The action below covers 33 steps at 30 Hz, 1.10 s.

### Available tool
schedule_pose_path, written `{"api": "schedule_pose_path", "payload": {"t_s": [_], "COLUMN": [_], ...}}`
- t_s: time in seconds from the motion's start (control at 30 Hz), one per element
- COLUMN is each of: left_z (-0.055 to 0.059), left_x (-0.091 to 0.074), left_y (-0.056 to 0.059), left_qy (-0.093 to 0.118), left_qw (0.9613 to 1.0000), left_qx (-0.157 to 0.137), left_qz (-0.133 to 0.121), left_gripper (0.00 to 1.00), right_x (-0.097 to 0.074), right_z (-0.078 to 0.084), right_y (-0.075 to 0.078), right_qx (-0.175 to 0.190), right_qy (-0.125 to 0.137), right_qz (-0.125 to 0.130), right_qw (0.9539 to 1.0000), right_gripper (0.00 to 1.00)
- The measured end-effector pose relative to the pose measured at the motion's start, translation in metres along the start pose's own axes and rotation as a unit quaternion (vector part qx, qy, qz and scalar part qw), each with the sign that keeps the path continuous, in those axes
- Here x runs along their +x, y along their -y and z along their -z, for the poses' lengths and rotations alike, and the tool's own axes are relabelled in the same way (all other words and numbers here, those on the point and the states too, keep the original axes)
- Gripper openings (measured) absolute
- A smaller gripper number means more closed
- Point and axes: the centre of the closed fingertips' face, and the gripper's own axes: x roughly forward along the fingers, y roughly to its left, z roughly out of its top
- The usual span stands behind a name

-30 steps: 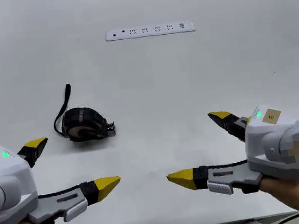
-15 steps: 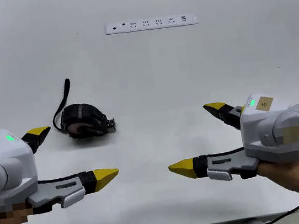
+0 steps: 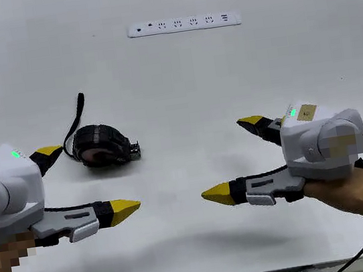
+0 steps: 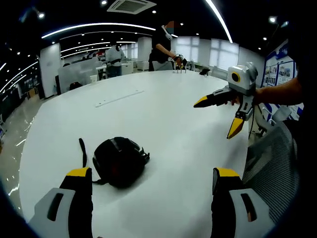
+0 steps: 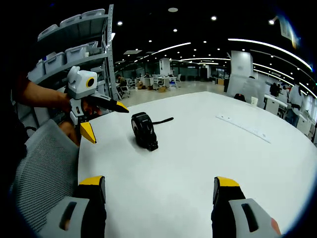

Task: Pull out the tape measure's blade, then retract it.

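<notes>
Nothing of the task is done yet. The black tape measure (image 3: 104, 147) lies on the white tabletop (image 3: 182, 95) with its blade wound in, so all 2 steps remain: the pull-out and the retraction. The left gripper (image 3: 94, 178) hovers just beside the tape measure, jaws spread wide and empty. The right gripper (image 3: 225, 158) hangs well apart from it on the blade-tip side, likewise released. Beyond the tape measure lies a white power strip (image 3: 184, 24). No brand or lettering on the tape measure's case is legible — too small.
</notes>
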Motion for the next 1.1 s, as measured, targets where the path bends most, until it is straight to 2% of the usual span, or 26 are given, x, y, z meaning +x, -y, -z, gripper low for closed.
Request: {"api": "schedule_pose_path", "payload": {"t_s": [0.33, 0.57, 0.93, 1.1], "left_z": [-0.007, -0.008, -0.002, 0.001], "left_x": [0.009, 0.013, 0.02, 0.025], "left_y": [-0.016, -0.021, -0.026, -0.032], "left_qy": [-0.013, -0.026, -0.054, -0.072], "left_qw": [0.9992, 0.9974, 0.9921, 0.9877], "left_qx": [0.034, 0.053, 0.086, 0.109], "left_qz": [0.017, 0.042, 0.074, 0.086], "left_gripper": [0.98, 0.93, 0.82, 0.79], "right_x": [0.014, 0.026, 0.048, 0.058], "right_z": [-0.004, -0.003, -0.005, -0.006], "right_y": [0.007, 0.006, 0.003, 0.001], "right_qx": [-0.023, -0.04, -0.069, -0.094], "right_qy": [-0.009, -0.022, -0.039, -0.052], "right_qz": [-0.023, -0.044, -0.078, -0.097], "right_qw": [0.9994, 0.998, 0.9938, 0.9894], "right_gripper": [0.82, 0.78, 0.72, 0.69]}}
